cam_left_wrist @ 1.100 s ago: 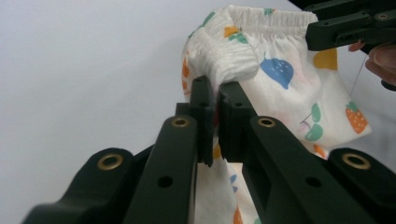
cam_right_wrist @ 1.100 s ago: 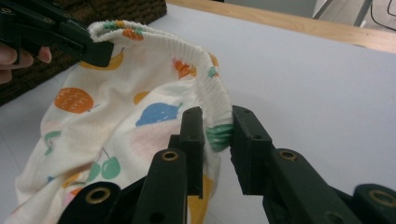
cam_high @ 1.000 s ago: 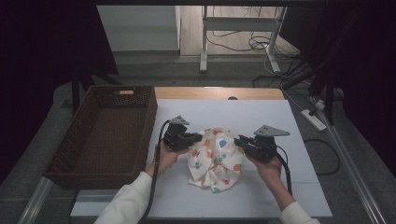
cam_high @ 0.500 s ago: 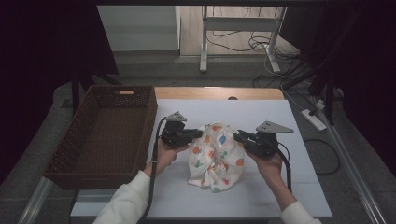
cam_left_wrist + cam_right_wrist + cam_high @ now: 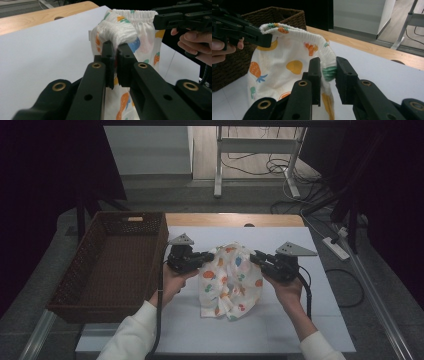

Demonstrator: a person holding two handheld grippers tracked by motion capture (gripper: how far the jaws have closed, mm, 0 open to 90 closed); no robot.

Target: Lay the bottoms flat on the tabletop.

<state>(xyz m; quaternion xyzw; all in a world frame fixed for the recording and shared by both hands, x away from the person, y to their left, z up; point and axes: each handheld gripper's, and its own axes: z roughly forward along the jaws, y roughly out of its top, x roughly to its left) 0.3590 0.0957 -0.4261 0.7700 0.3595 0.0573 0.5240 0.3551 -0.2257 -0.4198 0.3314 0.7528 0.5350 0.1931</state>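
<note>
Cotton fruit-print shorts [image 5: 231, 280] are hanging limp above the table [image 5: 320, 320], light and floppy; left gripper [image 5: 204, 258] and right gripper [image 5: 256, 258] are pinching the elastic waistband's ends, the sensible hold.

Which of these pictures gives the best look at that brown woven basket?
The high view: the brown woven basket sits whole at the table's left, rim, walls and inside all visible. The right gripper view catches just a corner of it behind the white fruit-print cloth. The left gripper view looks at cloth and white tabletop.
</note>
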